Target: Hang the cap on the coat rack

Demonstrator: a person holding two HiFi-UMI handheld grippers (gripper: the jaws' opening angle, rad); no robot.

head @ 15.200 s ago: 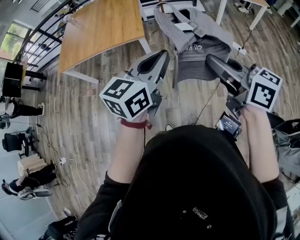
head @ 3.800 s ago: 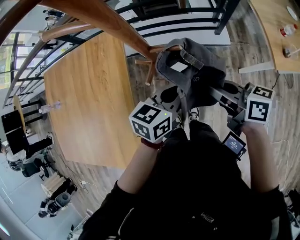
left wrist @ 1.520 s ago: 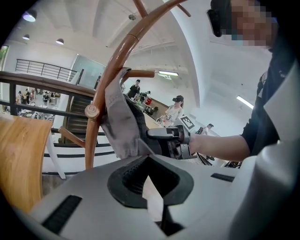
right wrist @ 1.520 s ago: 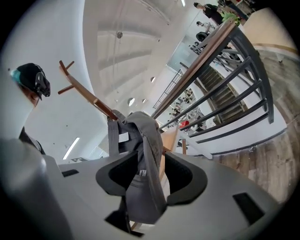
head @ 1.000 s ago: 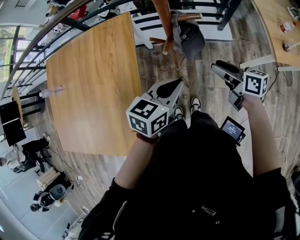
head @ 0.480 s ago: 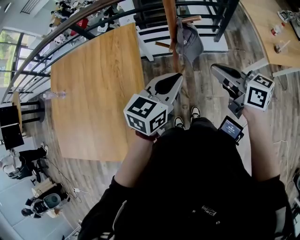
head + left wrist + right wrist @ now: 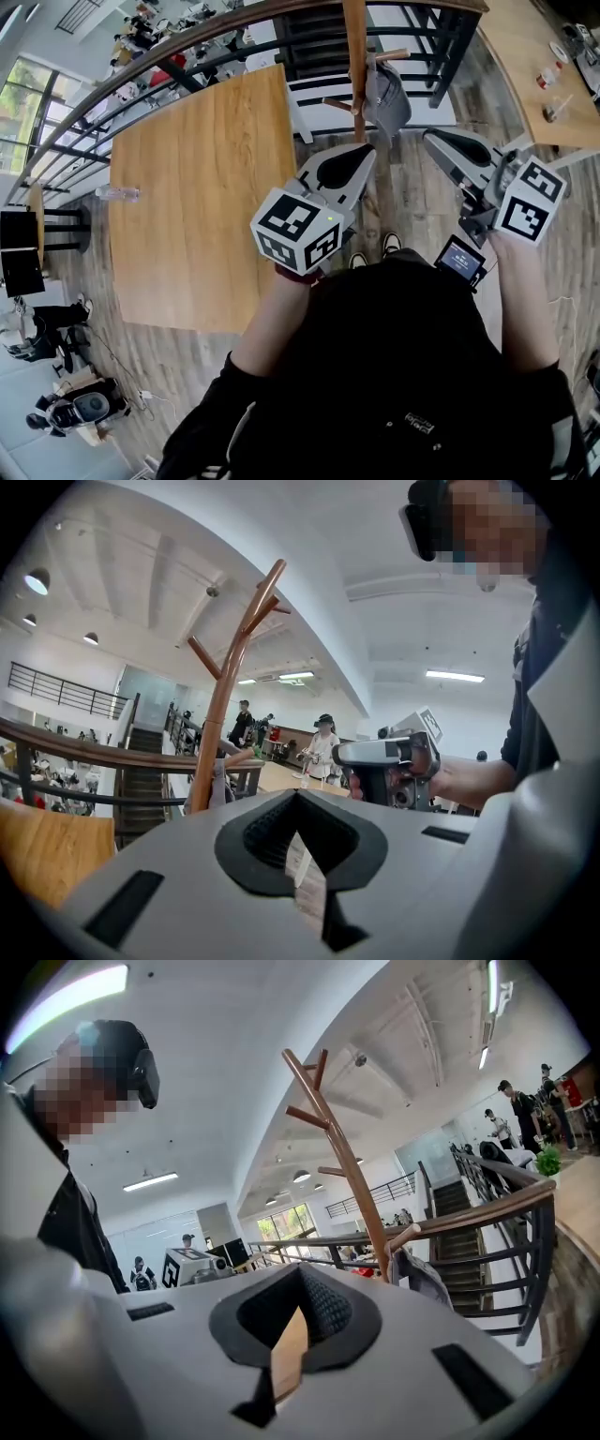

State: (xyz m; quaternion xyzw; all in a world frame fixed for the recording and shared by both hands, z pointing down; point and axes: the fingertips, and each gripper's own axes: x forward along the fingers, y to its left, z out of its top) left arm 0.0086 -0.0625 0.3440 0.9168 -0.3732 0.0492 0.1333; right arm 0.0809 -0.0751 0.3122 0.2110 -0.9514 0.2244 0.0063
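Observation:
The grey cap [image 7: 386,94] hangs from a peg of the brown wooden coat rack [image 7: 354,56], free of both grippers. In the right gripper view the cap [image 7: 427,1279] dangles beside the rack's pole [image 7: 342,1157]. My left gripper [image 7: 361,155] is shut and empty, a short way in front of the rack. My right gripper [image 7: 433,141] has just been closing and now stands shut with nothing between its jaws, to the right of the cap. In the left gripper view the rack [image 7: 225,696] rises at left and the right gripper [image 7: 384,754] shows at right.
A large wooden table [image 7: 197,187] lies to the left of the rack. A dark railing [image 7: 234,23] with stairs runs behind it. A second table [image 7: 534,66] with bottles stands at the upper right. People stand far off in the hall.
Both grippers have risen and drawn back from the rack. The cap stays hanging on its peg. The right gripper's jaws have come together.

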